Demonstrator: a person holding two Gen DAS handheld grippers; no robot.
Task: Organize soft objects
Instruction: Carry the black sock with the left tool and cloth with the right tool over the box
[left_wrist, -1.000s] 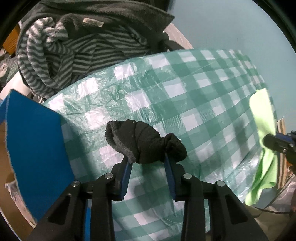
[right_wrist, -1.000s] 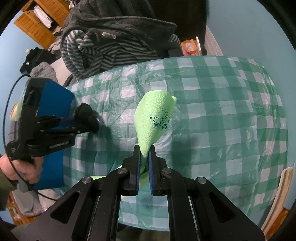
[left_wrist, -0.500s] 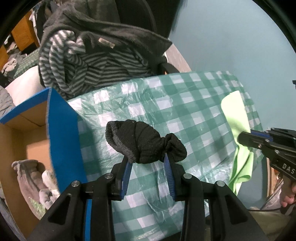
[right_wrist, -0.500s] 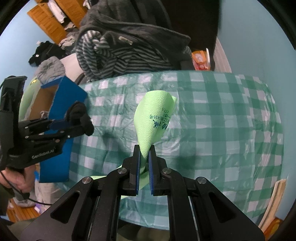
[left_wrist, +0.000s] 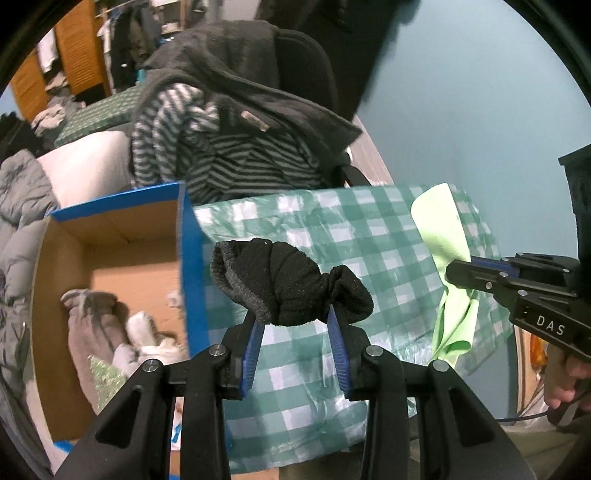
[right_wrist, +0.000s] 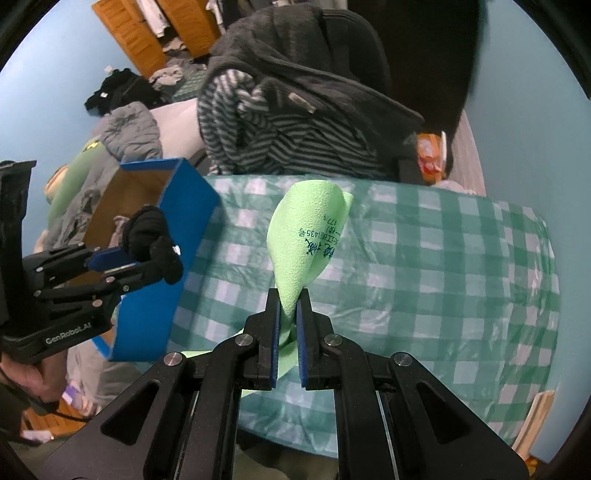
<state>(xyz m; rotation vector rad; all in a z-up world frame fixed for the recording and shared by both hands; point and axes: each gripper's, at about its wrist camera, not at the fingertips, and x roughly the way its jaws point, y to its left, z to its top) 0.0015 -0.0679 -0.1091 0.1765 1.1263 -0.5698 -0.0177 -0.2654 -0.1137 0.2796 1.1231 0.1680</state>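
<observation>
Left gripper (left_wrist: 295, 325) clamped on black sock bundle (left_wrist: 291, 282), raised beside open blue box (left_wrist: 192, 266), presumably for dropping in. Right gripper (right_wrist: 287, 314) pinching green foam sheet (right_wrist: 310, 236) clear of checkered table (right_wrist: 461, 266), awaiting sorting.

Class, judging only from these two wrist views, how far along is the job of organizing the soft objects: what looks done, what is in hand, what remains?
Done: soft items already lie in the blue box. In hand: the left gripper clamps a black sock bundle near the box; the right gripper pinches a green cloth above the checkered table. Left: neither is in the box yet.
</observation>
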